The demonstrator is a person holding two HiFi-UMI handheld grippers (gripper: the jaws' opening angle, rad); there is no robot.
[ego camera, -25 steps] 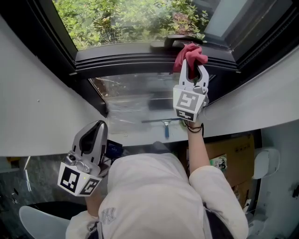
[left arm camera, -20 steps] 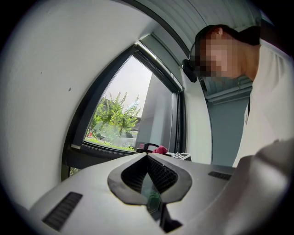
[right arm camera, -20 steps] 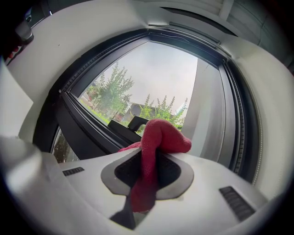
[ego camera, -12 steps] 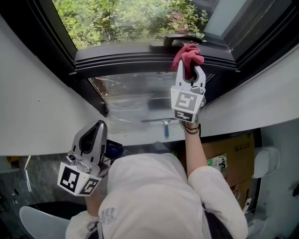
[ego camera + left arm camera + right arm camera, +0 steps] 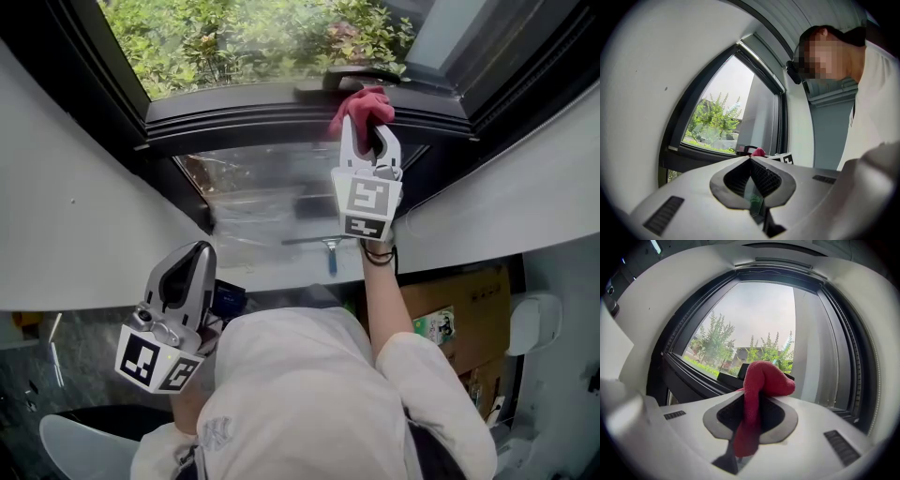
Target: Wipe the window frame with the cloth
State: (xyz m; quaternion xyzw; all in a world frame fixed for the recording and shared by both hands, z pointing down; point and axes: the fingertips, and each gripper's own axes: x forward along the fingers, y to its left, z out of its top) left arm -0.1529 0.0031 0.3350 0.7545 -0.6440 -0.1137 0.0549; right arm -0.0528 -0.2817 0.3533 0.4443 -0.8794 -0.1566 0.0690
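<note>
**Right jaws at the window rail, cloth in hold.**

My left gripper [image 5: 192, 255] hangs low beside my body. Its jaws are pressed together with nothing between them, and it takes no part here.

My right gripper [image 5: 367, 133] is up at the window, jaws closed on the red cloth [image 5: 754, 399]. A folded strip runs down between the pads. A loose bunch bulges out past the tips and flops to their right.

Just ahead of the tips, that bunch meets the horizontal rail of the dark window frame [image 5: 244, 117]. I cannot tell whether it presses firmly or only brushes. Directly behind the bunch, a dark handle [image 5: 361, 75] stands on the rail. Beyond the jaws lie the glass and, farther off, green foliage [image 5: 234, 37].

The cloth looks light, soft and limp, with a nappy surface that should drag rather than slide. It will fold away under pressure. I judge the best hold to be the present one, on the folded middle, with only a short bunch free to bear on the rail. A snag on the handle is the likely hazard.
</note>
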